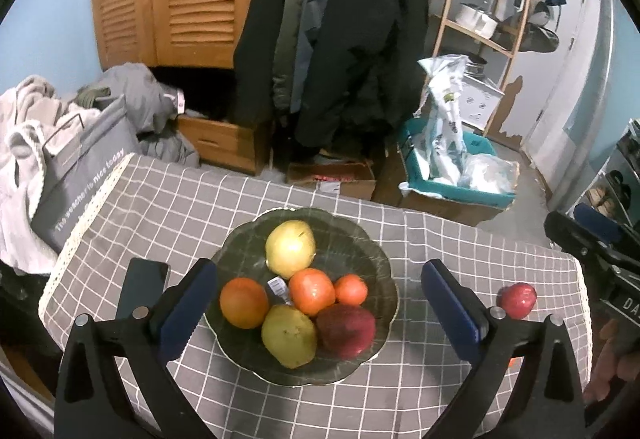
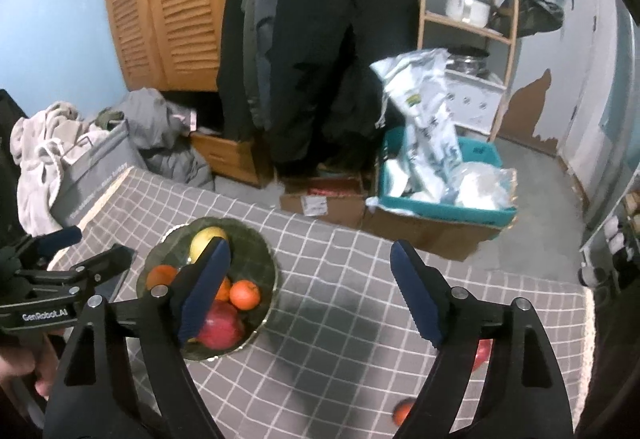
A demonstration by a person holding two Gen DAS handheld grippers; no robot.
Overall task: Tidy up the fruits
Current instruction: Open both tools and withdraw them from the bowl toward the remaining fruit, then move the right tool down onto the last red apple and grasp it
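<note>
Both grippers wide, nothing gripped.
Left gripper [image 1: 320, 303] jaws spread, pitched down, empty. Right gripper [image 2: 310, 291] jaws spread too, pitched down, empty. Hand [image 2: 24, 363] grips the left gripper's handle at frame edge.

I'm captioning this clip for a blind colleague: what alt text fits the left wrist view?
A dark glass bowl holding six fruits sits on a grey checked tablecloth, framed by the open, empty left hand-held gripper. A red apple lies loose on the cloth to the right, outside the bowl.
</note>
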